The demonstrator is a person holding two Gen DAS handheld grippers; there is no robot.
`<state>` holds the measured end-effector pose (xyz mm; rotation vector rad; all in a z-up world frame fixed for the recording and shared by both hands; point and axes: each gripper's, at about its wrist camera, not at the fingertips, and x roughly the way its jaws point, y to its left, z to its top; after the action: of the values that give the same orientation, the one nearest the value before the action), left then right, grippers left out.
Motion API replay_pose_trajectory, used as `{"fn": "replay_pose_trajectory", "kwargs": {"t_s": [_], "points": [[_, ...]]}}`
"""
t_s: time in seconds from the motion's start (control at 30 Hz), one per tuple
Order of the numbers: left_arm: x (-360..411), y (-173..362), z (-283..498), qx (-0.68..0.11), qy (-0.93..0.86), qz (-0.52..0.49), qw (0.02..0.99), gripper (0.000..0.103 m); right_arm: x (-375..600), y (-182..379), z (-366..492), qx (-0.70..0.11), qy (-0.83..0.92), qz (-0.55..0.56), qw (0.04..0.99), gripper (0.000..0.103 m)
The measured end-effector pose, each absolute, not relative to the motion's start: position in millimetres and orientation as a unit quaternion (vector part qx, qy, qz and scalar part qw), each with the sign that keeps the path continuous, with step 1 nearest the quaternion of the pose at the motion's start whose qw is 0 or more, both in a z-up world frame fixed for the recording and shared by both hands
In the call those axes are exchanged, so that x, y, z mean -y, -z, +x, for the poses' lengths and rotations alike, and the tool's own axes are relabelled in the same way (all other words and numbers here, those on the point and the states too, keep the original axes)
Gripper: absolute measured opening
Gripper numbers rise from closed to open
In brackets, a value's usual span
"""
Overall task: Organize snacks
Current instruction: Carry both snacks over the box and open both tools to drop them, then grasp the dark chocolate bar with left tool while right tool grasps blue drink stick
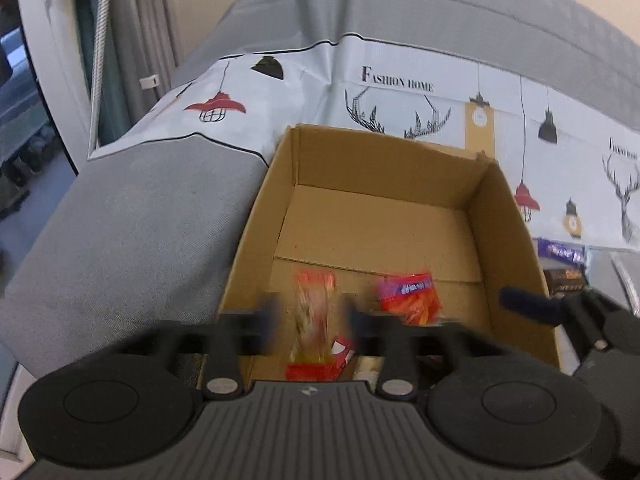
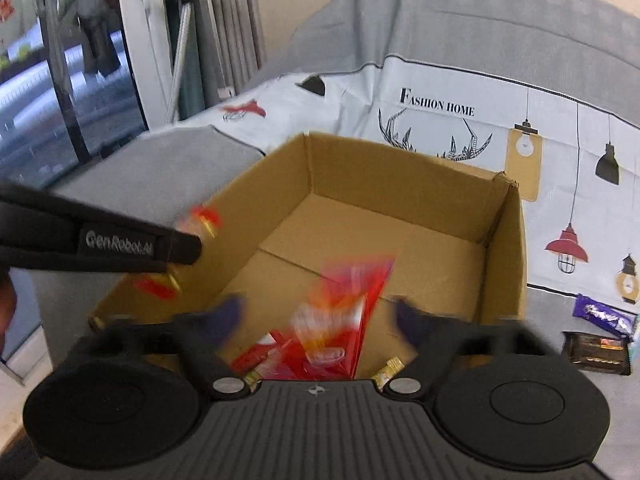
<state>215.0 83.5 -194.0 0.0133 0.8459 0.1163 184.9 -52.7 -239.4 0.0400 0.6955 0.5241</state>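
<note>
My left gripper [image 1: 310, 314] hangs over the open brown cardboard box [image 1: 384, 216] on the grey sofa [image 1: 132, 232], fingers spread around a blurred clear-and-red snack packet [image 1: 316, 320]; whether they pinch it, I cannot tell. My right gripper [image 2: 318, 316] gapes wide above a blurred red snack bag [image 2: 340, 324] inside the box.

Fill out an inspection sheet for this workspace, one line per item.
Surface: grey sofa under a printed cloth.
Job's things: cardboard box open, red snack packs inside; purple bar and dark bar outside, to its right.
Clutter: nothing seen.
Grippers: left gripper and right gripper over the box, jaws apart around blurred red packs; contact unclear.
Cables: nothing seen.
Surroundings: curtains, window.
</note>
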Motion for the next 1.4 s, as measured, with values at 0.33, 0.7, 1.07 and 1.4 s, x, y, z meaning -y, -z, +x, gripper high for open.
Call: {"fn": "replay_pose_trajectory", "kwargs": {"t_s": [0.33, 0.7, 1.07, 1.4], "points": [[15, 186, 232, -0.386, 0.028, 0.062, 0.92, 0.1, 160, 248, 196, -0.305, -0.21, 0.111, 0.922, 0.096], [164, 244, 302, -0.411, 0.179, 0.1, 0.888, 0.081, 345, 299, 218, -0.303, -0.068, 0.196, 0.93, 0.092], [263, 357, 380, -0.449, 0.287, 0.192, 0.824, 0.077, 417, 361, 294, -0.376, -0.052, 0.173, 0.909, 0.042], [243, 364, 393, -0.493, 0.247, 0.122, 0.825, 0.049, 392, 401, 325, -0.419, -0.054, 0.167, 0.891, 0.041]]}}
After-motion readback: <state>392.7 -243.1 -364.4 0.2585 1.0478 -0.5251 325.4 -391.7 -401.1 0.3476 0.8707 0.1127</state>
